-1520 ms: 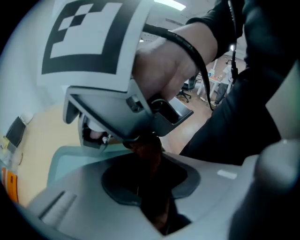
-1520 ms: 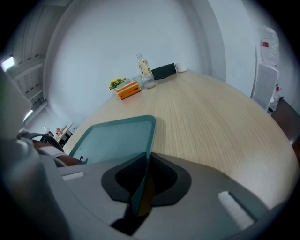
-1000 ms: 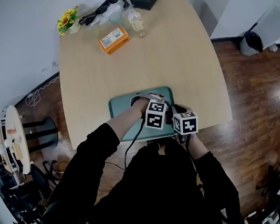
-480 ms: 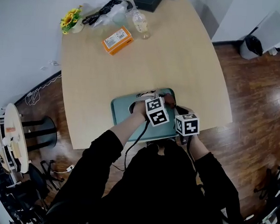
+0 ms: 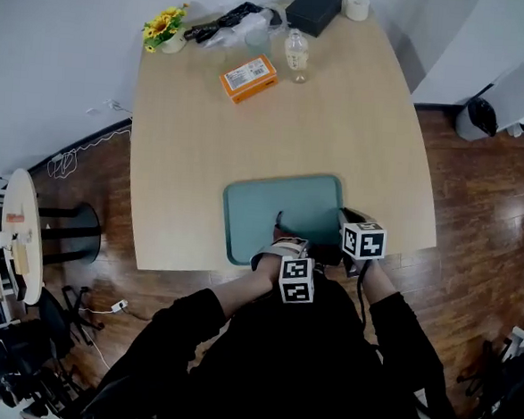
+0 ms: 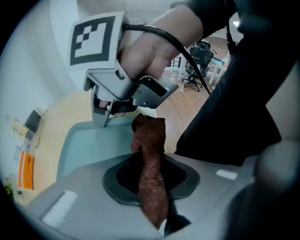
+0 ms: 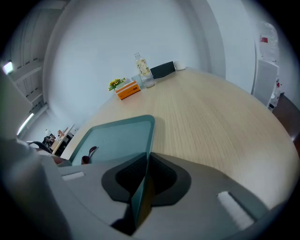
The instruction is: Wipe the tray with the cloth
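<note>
**Both Grippers Busy at the Near Edge of the Tray**

Here's the table [image 5: 358,121], pale wood and wide, filling the head view. The person [image 5: 296,368], in black sleeves, stands right up against its near edge.

On to the tray [image 5: 285,206]: teal, flat on the table, hard by that near edge and directly in front of the person. Its inside shows bare from rim to rim.

The right gripper [image 5: 347,223] comes in at the tray's near right corner, and look at that gripper view: the teal rim runs straight in between the jaws, and they are clamped tight on it. That tray is pinned.

The left gripper [image 5: 285,243] sits just beside it, over the tray's near rim. Its jaws are pinched on the cloth [image 6: 150,145], a rust-brown weave, bunched into a narrow strip that runs out from between the pads toward the tray. The cloth's free end reaches the tray's near corner, close under the right gripper's tips; whether it touches the tray there, I can't call it.

Well apart, along the far edge, there's the clutter: a black box [image 5: 314,9] at the corner, an orange box [image 5: 249,77] lying flat, a clear bottle [image 5: 296,54] upright just beside it, a tangle of black cables [image 5: 226,21], a small bunch of yellow flowers [image 5: 165,27], and a white roll [image 5: 355,6] next to the black box.
</note>
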Demonstrator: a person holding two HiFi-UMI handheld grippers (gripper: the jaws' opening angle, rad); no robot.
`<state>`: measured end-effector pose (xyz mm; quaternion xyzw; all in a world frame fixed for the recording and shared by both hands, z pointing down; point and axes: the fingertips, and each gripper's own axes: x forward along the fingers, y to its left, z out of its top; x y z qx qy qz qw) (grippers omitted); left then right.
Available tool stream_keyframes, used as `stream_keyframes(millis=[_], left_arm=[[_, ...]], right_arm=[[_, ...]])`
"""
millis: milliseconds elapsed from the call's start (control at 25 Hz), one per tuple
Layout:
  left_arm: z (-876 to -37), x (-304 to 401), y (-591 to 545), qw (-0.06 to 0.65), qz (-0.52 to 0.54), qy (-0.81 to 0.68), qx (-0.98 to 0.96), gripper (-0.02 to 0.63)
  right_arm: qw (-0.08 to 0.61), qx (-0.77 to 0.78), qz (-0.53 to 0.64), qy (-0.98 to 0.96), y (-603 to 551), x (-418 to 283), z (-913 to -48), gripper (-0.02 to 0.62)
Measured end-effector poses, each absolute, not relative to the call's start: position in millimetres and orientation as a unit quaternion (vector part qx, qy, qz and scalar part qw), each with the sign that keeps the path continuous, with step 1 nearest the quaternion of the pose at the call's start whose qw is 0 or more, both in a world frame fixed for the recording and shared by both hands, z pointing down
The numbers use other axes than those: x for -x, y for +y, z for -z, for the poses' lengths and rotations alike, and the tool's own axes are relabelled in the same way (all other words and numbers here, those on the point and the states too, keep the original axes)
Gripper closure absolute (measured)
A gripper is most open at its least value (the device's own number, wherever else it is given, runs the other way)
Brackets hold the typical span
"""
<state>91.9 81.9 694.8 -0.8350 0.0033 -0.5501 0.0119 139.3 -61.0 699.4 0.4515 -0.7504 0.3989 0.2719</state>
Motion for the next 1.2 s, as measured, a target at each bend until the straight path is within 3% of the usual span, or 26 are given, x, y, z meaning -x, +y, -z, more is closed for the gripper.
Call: stream_keyframes(millis=[640, 920, 1200], left_arm=[[-692, -21, -119, 0.024, 0.592, 0.114, 0.798, 0.540], [-692, -31, -81, 0.019, 0.584, 0.115, 0.803, 0.540], [-689, -39, 61, -0.041, 0.569, 0.013, 0.821, 0.540]], right_arm=[[0.275, -0.460, -0.384, -0.752, -65, -136, -697, 0.569], [0.272, -0.457, -0.392, -0.751, -62, -141, -702, 0.570], [0.267, -0.456, -0.401, -0.748, -63, -143, -701, 0.571]])
